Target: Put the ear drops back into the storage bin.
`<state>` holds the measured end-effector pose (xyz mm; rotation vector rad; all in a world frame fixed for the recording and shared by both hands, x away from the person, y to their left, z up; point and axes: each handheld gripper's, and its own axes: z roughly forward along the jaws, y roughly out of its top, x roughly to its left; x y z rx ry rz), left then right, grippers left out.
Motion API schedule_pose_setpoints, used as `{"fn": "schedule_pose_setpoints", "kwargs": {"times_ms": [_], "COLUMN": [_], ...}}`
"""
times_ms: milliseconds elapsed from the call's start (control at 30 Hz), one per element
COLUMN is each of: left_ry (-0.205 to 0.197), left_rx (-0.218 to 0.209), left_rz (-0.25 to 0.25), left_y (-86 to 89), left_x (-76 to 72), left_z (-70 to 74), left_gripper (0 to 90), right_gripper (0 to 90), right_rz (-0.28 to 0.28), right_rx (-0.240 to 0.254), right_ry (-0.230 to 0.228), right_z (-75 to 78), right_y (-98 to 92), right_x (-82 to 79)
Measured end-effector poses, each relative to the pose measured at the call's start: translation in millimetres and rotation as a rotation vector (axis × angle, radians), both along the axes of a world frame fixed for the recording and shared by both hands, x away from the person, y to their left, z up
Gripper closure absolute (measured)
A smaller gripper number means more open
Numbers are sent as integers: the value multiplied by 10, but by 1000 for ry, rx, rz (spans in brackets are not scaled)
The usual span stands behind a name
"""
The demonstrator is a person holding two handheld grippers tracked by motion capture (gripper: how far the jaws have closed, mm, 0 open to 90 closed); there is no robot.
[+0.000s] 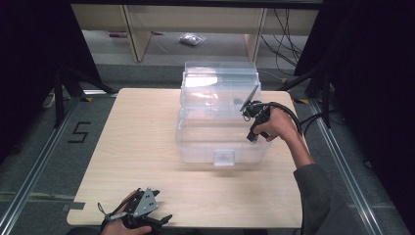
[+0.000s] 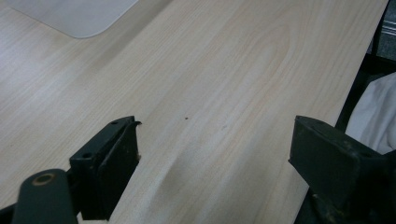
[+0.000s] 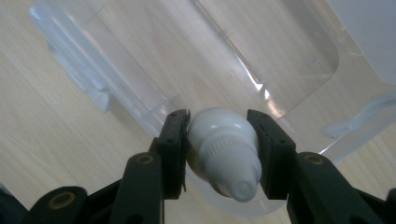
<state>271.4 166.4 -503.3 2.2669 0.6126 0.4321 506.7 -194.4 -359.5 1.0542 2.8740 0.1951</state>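
Between the 2 black jaws of the right gripper (image 3: pixel 218 154) sits a small white bottle (image 3: pixel 223 154), clamped on both sides, its ribbed neck and rounded tip pointing toward the camera; its lower body is hidden behind the jaws, and no label can be made out. Beyond the bottle in the right gripper view lies the rim and floor of a clear plastic box (image 3: pixel 261 56), with pale wood showing through it. From the high view, the right gripper (image 1: pixel 250 113) hangs over the right side of that box (image 1: pixel 220 127), which stands at the middle of the table (image 1: pixel 142 147) toward the far edge with its lid raised behind it; the bottle itself is too small and too covered by the hand to tell there. Whether the bottle touches the box cannot be told. Near the front left corner of the table, the left gripper (image 1: pixel 155 215) rests low, partly cut off by the frame's bottom edge. Its own view shows the left gripper (image 2: pixel 215 154) spread wide with nothing between its jaws, bare wood beneath, and a corner of the box's base (image 2: pixel 74 16) at far left.
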Motion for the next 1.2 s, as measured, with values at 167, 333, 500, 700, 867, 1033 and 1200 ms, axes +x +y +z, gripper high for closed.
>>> {"fn": "schedule_pose_setpoints", "kwargs": {"times_ms": [167, 333, 500, 700, 867, 1033, 1200], "left_ry": [1, -9, -13, -6, -13, 11, 3], "left_rx": [-16, -10, -2, -6, -5, -10, -6], "left_rz": [7, -6, -8, 2, -6, 10, 7], "left_y": [-8, -5, -2, -8, -3, -10, -8], "left_x": [-11, -4, -5, -11, -4, -26, -21], "left_z": [-4, 2, 5, 2, 4, -1, 1], "left_gripper": [151, 151, 151, 151, 151, 151, 151], "right_gripper": [603, 603, 603, 603, 603, 603, 603], "right_rz": [-34, -81, -68, -123, -125, -124, -117], "right_rx": [-11, -53, -57, -33, -26, -28, -11], "right_ry": [29, 50, 43, 78, 82, 71, 88], "right_z": [-122, -180, -264, -379, -419, -441, -512], "right_y": [-13, -25, -36, -55, -75, -72, -78], "right_x": [106, 158, 220, 244, 264, 280, 291]}}
